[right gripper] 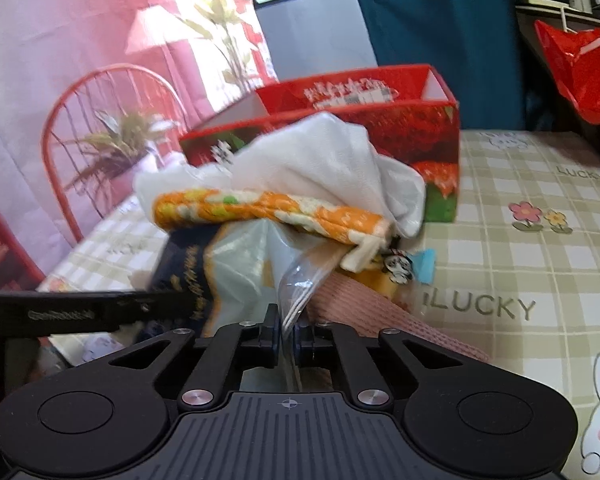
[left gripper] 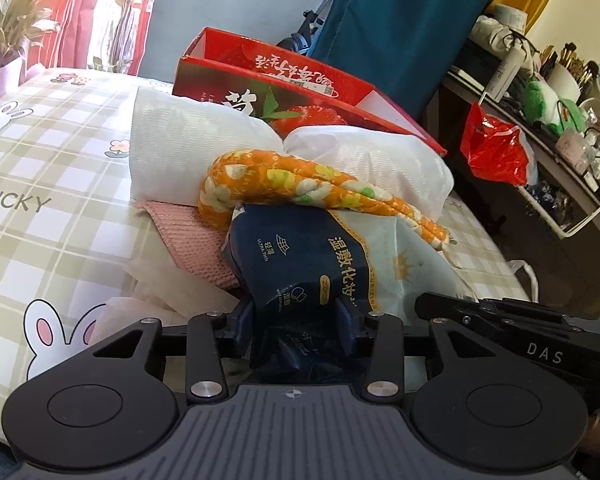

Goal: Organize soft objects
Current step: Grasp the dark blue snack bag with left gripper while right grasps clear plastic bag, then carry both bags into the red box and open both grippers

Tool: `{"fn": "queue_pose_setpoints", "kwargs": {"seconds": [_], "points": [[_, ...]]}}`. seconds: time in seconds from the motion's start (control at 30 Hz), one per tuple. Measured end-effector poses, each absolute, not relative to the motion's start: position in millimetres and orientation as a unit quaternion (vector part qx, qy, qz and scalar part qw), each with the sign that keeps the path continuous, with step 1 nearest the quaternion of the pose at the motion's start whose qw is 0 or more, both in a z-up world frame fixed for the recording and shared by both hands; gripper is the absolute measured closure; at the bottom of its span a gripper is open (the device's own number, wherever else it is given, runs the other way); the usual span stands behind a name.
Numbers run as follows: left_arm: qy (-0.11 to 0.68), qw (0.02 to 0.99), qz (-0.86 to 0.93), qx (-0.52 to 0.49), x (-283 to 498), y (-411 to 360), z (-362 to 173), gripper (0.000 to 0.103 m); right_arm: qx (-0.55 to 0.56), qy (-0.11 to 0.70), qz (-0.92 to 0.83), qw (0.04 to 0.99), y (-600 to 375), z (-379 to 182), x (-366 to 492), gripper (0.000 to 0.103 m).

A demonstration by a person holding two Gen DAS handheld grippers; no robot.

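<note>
Now, with the left gripper [left gripper: 300, 316] clamped on the cotton-pad pack [left gripper: 320, 256] and the right gripper [right gripper: 286, 336] pinching its thin plastic edge on the checked tablecloth [left gripper: 60, 168], lift both evenly so the orange floral cloth [left gripper: 284, 184] stays on top.

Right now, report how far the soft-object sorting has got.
Done: nothing visible; the red strawberry box shows no soft items inside. In hand: the left gripper clamps the dark blue cotton-pad pack, and the right gripper pinches its clear plastic edge. Left: the orange floral cloth, white bags and pink cloth remain piled.
</note>
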State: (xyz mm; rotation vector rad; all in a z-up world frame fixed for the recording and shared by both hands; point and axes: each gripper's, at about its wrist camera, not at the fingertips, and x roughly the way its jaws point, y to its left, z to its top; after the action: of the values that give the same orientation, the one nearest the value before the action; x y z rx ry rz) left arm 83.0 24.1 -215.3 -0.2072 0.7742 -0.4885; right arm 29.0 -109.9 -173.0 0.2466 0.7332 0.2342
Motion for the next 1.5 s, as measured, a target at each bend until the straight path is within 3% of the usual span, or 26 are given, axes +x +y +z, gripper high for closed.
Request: {"fn": "queue_pose_setpoints", "kwargs": {"seconds": [0.3,0.83,1.2,1.5], "points": [[0.348,0.898,-0.242,-0.117,72,32,-202,0.06,0.08,0.32,0.134,0.934,-94,-150,21,0.099],[0.239,0.929,-0.26,-0.114,61,39,-124,0.06,0.062,0.218,0.167,0.96,-96,-75,25,0.099],[0.205,0.946,-0.243,-0.064,136,22,-73,0.06,0.038,0.212,0.177,0.96,-104,-40,109,0.099],[0.223,0.946,-0.231,-0.038,215,2,-67,0.06,0.052,0.23,0.164,0.958,-122,-45,195,0.099]]}}
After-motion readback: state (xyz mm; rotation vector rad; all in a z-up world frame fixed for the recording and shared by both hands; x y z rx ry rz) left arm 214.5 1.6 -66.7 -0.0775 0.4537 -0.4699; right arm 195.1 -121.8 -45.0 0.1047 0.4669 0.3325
